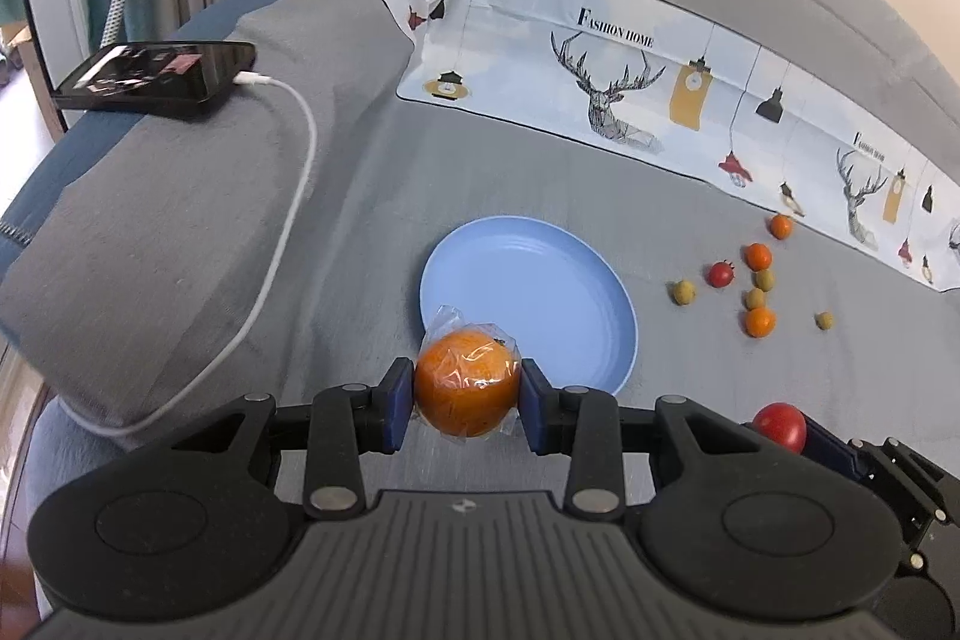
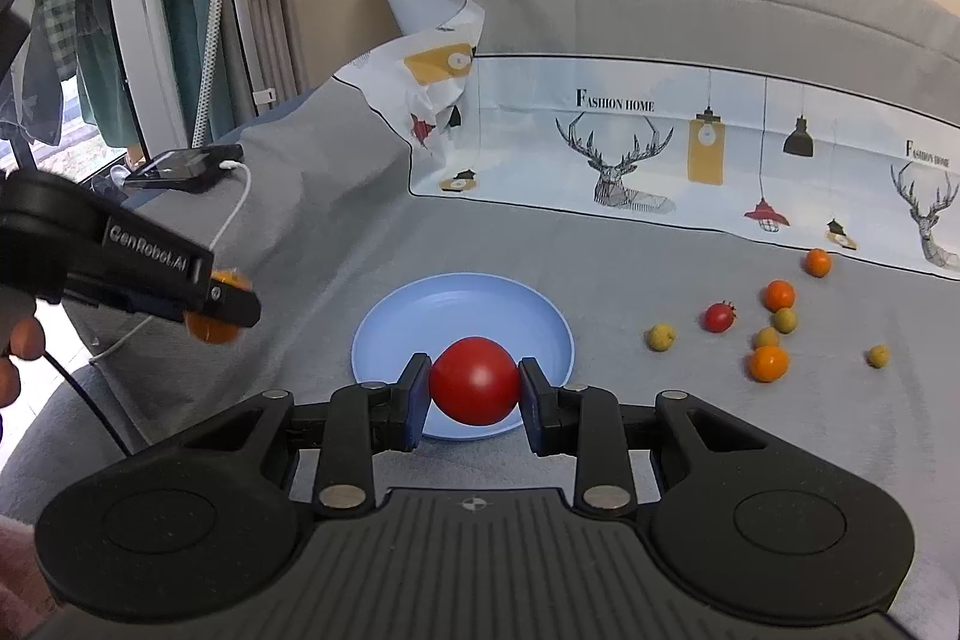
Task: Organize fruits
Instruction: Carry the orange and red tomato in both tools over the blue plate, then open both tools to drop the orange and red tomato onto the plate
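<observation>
My left gripper (image 1: 467, 389) is shut on a plastic-wrapped orange (image 1: 467, 381), held above the near left rim of the empty blue plate (image 1: 540, 280). My right gripper (image 2: 474, 385) is shut on a red tomato (image 2: 475, 379), held over the near part of the blue plate (image 2: 462, 310). The tomato also shows at the lower right of the left wrist view (image 1: 780, 424). The left gripper with its orange (image 2: 219, 322) shows at the left of the right wrist view. Several small orange, red and green fruits (image 2: 768, 328) lie scattered on the grey cloth right of the plate.
A printed deer-pattern cloth (image 2: 660, 142) lies along the back. A black phone (image 1: 156, 79) with a white charging cable (image 1: 288, 220) rests on a grey cushion at the left. Grey sofa fabric (image 2: 660, 460) surrounds the plate.
</observation>
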`<state>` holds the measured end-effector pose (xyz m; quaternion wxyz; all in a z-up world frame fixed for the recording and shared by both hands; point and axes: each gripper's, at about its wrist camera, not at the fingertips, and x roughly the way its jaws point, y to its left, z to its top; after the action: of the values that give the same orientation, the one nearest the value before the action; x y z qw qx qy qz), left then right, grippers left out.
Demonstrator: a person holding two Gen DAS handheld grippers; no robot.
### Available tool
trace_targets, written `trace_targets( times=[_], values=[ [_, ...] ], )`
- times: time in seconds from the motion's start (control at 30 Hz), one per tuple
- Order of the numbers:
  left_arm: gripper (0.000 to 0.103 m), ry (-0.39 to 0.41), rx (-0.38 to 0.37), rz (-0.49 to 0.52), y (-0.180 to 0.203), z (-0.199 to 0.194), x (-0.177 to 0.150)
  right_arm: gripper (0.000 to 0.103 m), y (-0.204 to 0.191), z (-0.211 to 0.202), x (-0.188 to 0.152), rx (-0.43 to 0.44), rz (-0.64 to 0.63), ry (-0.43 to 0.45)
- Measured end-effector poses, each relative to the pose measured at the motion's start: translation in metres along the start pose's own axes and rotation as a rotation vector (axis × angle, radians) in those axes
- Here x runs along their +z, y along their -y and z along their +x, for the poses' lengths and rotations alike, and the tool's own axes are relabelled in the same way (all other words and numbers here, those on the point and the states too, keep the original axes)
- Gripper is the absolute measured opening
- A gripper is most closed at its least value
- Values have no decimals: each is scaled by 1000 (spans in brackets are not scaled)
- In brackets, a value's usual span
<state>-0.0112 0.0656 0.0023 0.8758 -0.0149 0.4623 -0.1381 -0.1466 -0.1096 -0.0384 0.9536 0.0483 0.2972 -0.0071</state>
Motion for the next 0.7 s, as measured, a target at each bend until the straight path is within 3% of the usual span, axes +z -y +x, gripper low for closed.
trace_targets(
  times=[0.33,0.7],
  values=[
    [41,-85,8,35,16,68,22,33,6,61,4,-11,-11,-54],
    [41,-189,17,90,22,150,37,33,11,146,4,-2,-31,-172]
  ],
)
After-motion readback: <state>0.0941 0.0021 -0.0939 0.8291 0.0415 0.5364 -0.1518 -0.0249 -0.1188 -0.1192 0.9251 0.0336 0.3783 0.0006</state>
